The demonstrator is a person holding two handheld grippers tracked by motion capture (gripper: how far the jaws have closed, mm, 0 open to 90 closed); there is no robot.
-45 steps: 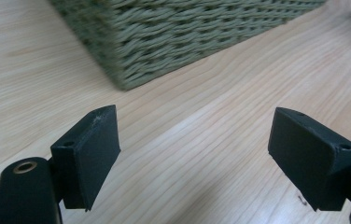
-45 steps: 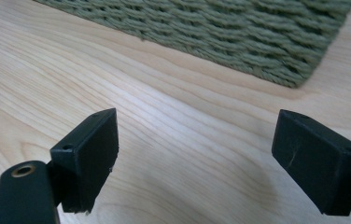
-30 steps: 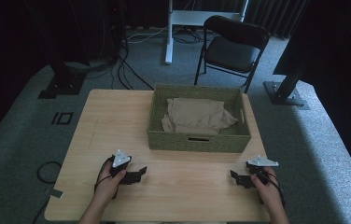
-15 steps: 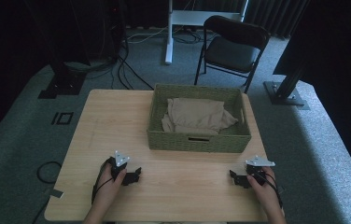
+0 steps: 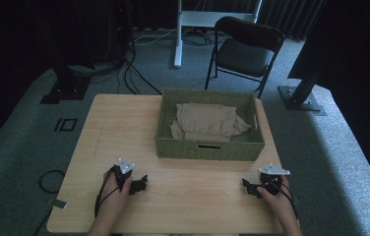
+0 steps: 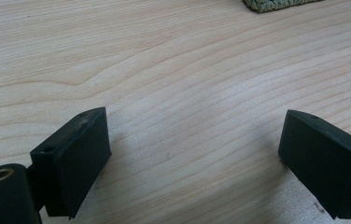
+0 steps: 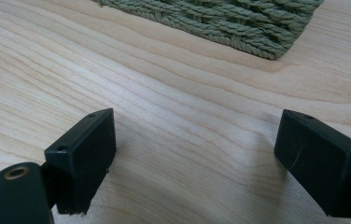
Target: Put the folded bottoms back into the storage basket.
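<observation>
A green woven basket [image 5: 207, 149] stands at the table's far middle with a crumpled beige cloth [image 5: 207, 122] inside it. My left gripper [image 5: 141, 184] rests on the wooden table [image 5: 124, 123] near the front left, held in a hand. Its jaws have just been opening and stand wide apart over bare wood [image 6: 192, 158], nothing between them. My right gripper [image 5: 248, 187] rests near the front right, also open with bare wood [image 7: 192, 158] between its jaws. A corner of the basket [image 7: 239, 23] lies just ahead of it.
A black folding chair [image 5: 244, 49] stands behind the table, beside a white desk leg [image 5: 178, 34]. Cables trail on the grey carpet at the left [image 5: 50, 179]. A dark stand base [image 5: 301, 98] sits at the right rear.
The left gripper shifted slightly toward the person and its jaws widened. The right gripper stayed put.
</observation>
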